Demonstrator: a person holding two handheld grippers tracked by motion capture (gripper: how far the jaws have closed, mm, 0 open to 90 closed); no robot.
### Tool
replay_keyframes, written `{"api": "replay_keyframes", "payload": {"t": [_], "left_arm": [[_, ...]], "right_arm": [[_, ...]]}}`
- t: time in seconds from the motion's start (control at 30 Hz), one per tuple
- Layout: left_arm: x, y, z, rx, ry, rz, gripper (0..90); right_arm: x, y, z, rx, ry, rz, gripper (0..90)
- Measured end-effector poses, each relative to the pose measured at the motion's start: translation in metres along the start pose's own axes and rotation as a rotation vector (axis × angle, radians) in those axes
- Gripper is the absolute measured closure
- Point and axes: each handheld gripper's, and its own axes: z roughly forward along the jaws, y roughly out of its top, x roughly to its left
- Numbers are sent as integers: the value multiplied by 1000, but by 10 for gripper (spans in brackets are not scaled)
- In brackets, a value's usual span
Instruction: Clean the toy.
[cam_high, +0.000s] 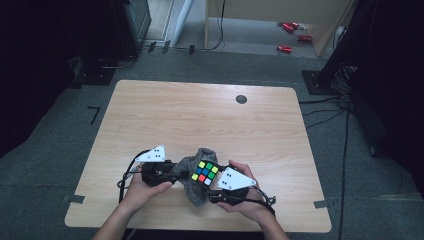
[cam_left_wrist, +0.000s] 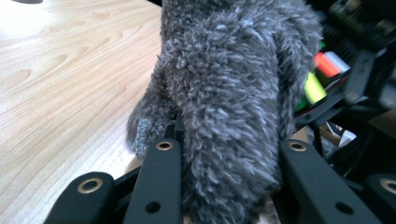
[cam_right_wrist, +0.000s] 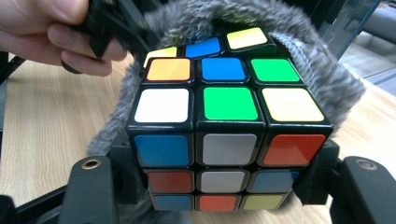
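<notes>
While I hold the puzzle cube (cam_right_wrist: 224, 135) clamped in my right gripper (cam_high: 220, 187), my left gripper (cam_high: 170, 172) grips the grey fuzzy pouch (cam_left_wrist: 229, 102) just above the desk (cam_high: 200, 115); the cube sits at the pouch's mouth, with no readable writing on either.

My right gripper (cam_right_wrist: 219, 186) clamping a scrambled puzzle cube (cam_right_wrist: 224, 135), 2 black jaws pressing its sides, fuzzy grey sock (cam_right_wrist: 322, 74) wrapped behind it, a hand (cam_right_wrist: 42, 32) top left, wooden table (cam_right_wrist: 42, 135) beneath.
</notes>
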Motion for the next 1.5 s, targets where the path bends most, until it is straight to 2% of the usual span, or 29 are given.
{"api": "replay_keyframes", "payload": {"t": [0.1,0.13,0.23,0.27,0.33,0.37,0.4,0.47,0.5,0.53,0.57,0.6,0.63,0.67,0.7,0.73,0.8,0.97,1.07,1.1,1.13,1.23,1.3,1.33,1.37,1.4,1.47,1.5], "left_arm": [[-1,6,-11,-111,-71,-25,731],[-2,7,-12,-127,-86,-30,731],[0,4,-8,-92,-78,-33,731],[3,2,-5,-56,-64,-52,731],[3,-2,4,48,12,-27,731],[1,-3,7,69,35,-8,731],[-1,-3,6,53,35,-7,732],[-2,1,0,-3,8,-21,733],[-3,5,-6,-71,-36,-27,733],[-5,8,-11,-116,-64,-25,734],[-8,11,-14,-138,-84,-16,733],[-9,13,-15,-136,-90,-4,733],[-11,15,-13,-112,-79,9,732],[-13,14,-9,-72,-51,21,732],[-12,12,-7,-60,-44,7,731],[-10,11,-6,-51,-43,-7,730],[-8,10,-5,-40,-37,-9,729],[0,9,-12,-85,-62,-68,728],[4,8,-14,-78,-46,-95,729],[4,6,-12,-74,-59,-98,729],[2,6,-9,-62,-72,-90,729],[-1,8,-5,-33,-61,-77,729],[-3,9,-1,34,-11,-47,728],[-5,8,-1,40,3,-33,728],[-5,8,-2,32,8,-34,729],[-6,10,-4,11,-7,-44,730],[-7,13,-12,-66,-61,-53,732],[-8,15,-14,-86,-82,-55,733]], "right_arm": [[-1,-2,1,7,0,9,348],[-2,-1,1,5,2,12,348],[-1,0,2,9,3,2,347],[0,0,2,16,-2,-3,348],[1,0,2,17,-2,-8,348],[2,0,2,9,5,-6,348],[2,1,1,5,6,-5,347],[1,2,-1,-10,9,0,348],[0,2,-2,-12,9,9,348],[-2,2,-1,-5,-3,7,348],[-3,1,0,7,-10,1,348],[-3,0,1,17,-15,2,348],[-3,-1,2,20,-16,1,348],[-2,-1,3,19,-12,3,348],[0,-1,3,23,-7,-8,347],[3,-1,5,44,-34,-32,347],[2,-3,5,47,-31,-28,347],[1,0,2,12,-12,-15,347],[2,2,0,-3,-4,-17,347],[2,2,0,-8,0,-18,348],[2,3,0,-12,3,-16,347],[3,3,-3,-18,15,-22,346],[2,2,-3,-20,14,-15,347],[2,2,-3,-19,13,-12,347],[3,2,-2,-15,14,-19,347],[3,1,-1,-13,13,-16,347],[1,1,-1,-18,24,-5,347],[0,1,-1,-12,16,-2,347]]}}
